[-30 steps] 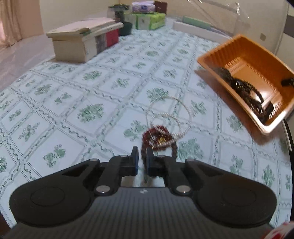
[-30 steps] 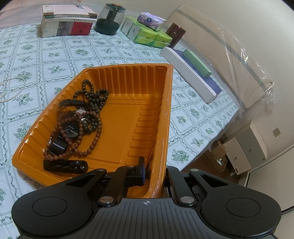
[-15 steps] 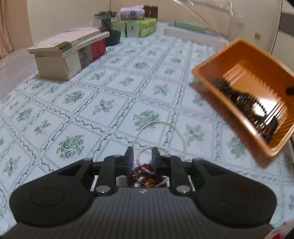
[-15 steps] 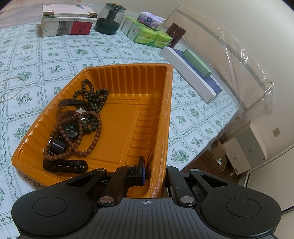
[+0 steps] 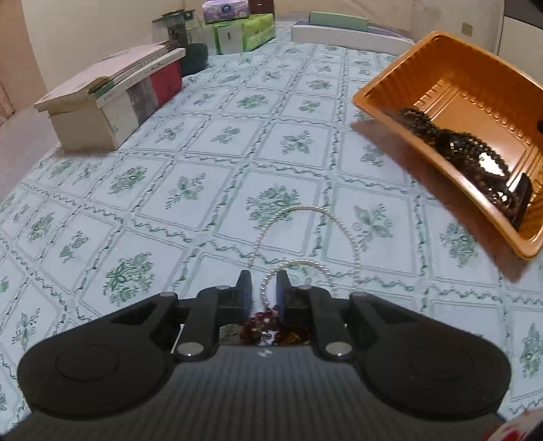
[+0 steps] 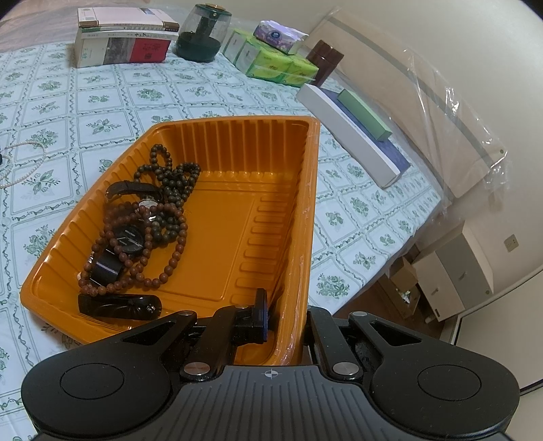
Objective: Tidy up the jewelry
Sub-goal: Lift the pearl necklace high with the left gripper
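Between the left gripper's (image 5: 264,283) fingers runs a pearl strand (image 5: 307,234) that loops out over the green-flowered tabletop (image 5: 190,169) toward 12 o'clock; the fingers are closing with the strand between them but stand apart from it, and red beads (image 5: 263,320) lie just below them. At 2 o'clock, the orange tray (image 6: 237,210) is tilted, its near wall clenched by the right gripper (image 6: 285,315), one finger inside, the other hidden outside. Dark bead strings (image 6: 163,203) and watches (image 6: 129,237) lie in the tray's left half. At 10 o'clock sit stacked books (image 5: 112,101); their spine writing is too blurred to read, as is the tissue pack's (image 5: 225,8) label.
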The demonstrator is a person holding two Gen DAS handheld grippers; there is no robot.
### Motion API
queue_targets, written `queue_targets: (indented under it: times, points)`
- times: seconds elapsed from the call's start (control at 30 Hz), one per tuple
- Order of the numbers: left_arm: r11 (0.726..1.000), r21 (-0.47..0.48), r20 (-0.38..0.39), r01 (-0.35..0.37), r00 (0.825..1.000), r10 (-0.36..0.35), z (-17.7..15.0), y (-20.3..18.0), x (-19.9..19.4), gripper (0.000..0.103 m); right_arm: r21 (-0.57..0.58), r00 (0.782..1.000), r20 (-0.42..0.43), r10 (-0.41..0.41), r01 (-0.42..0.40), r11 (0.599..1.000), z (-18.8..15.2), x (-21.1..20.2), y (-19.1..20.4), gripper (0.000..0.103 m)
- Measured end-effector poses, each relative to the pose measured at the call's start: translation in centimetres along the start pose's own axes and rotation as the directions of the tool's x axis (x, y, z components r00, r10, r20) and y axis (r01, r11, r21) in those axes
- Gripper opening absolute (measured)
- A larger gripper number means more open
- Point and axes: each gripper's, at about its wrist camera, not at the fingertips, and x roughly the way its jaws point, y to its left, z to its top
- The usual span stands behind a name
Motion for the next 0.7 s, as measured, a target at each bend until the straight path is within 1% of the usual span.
queue_targets:
  times: [0.13,0.2,0.23,0.33,0.53,0.7]
  points:
    - [1.000,0.010,-0.009,0.011,1.000,-0.011,-0.1,0.2,0.2,0.013,0.000,1.000,0.000,0.000,0.000,1.000,0.0,0.0,0.0,0.005]
    - [0.999,0.020,-0.016,0.031,0.999,-0.030,0.0,0.2,0.2,0.004,0.000,1.000,0.001,0.000,0.000,1.000,0.0,0.0,0.0,0.005]
    - [0.999,0.025,-0.018,0.037,0.999,-0.037,0.1,0.1,0.2,0.002,0.000,1.000,0.001,0.001,-0.001,1.000,0.0,0.0,0.0,0.005]
    - [0.999,0.034,-0.009,0.038,0.999,-0.038,0.3,0.1,-0.1,0.002,-0.001,1.000,0.001,0.001,-0.001,1.000,0.0,0.0,0.0,0.005]
    - [0.998,-0.009,0.075,0.062,0.995,-0.061,1.5,1.2,-2.8,0.002,-0.002,1.000,0.002,0.000,0.000,1.000,0.0,0.1,-0.1,0.005]
    - [0.996,-0.014,0.157,0.089,0.984,-0.086,3.7,2.0,-5.7,0.002,-0.003,1.000,0.003,-0.003,0.003,1.000,0.0,0.0,-0.1,0.005]
